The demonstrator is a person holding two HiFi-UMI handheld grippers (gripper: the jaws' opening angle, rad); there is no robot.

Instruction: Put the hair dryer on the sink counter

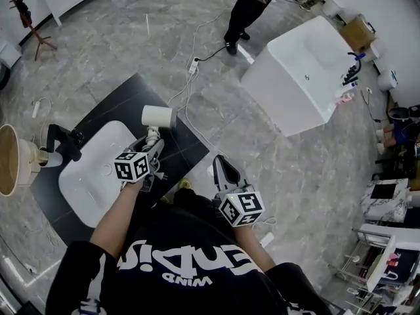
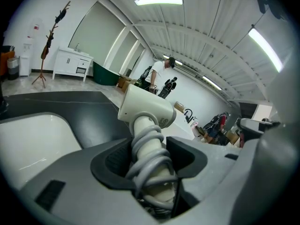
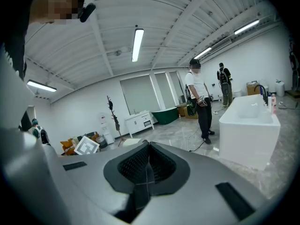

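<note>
**Dryer held near the counter's edge**

The left gripper [image 1: 151, 148] clamps the dryer [image 1: 159, 117] by its handle, with the cord [image 2: 149, 156] coiled round it and caught between the jaws. The dryer's head sits over the dark counter [image 1: 118, 100] near its far edge, beside the basin [image 1: 92, 176] (whether it touches is unclear). The right gripper [image 1: 221, 167] is closed on nothing. Let go here, the dryer might roll off that edge, or the pinched cord might drag it.
</note>
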